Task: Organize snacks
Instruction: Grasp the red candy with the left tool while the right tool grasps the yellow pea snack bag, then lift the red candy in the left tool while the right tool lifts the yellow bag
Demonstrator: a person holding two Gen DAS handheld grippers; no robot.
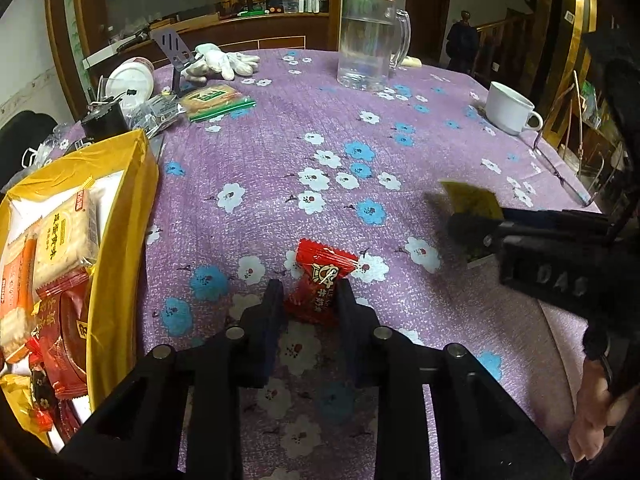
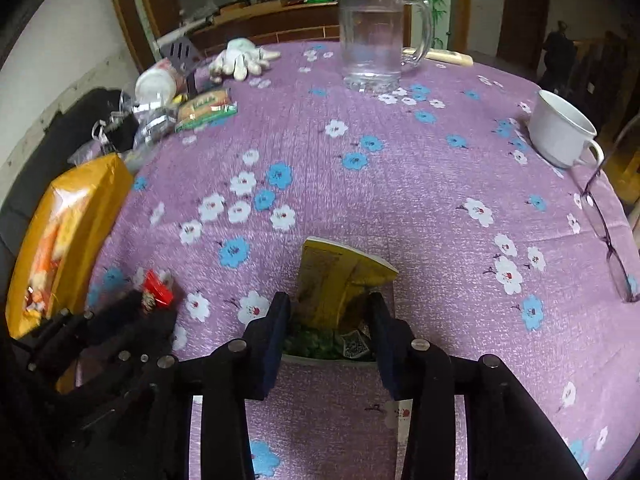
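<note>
Snacks are being gathered two at a time over a purple floral tablecloth (image 1: 280,128). The left gripper (image 1: 310,294) is pinching a red wrapped candy (image 1: 320,280), its jaws drawn nearly together on the wrapper. The right gripper (image 2: 330,312) is clamping a yellow snack packet (image 2: 340,276), jaws part-way open around its crumpled lower end. The yellow box (image 1: 120,216), already holding rice crackers and red packets, is lying at about nine o'clock in the left wrist view. Judging by this layout, the carrying step is in hand. The next move is calling for each gripper to be swung toward nine o'clock, over the box rim, before its jaws are opened.
</note>
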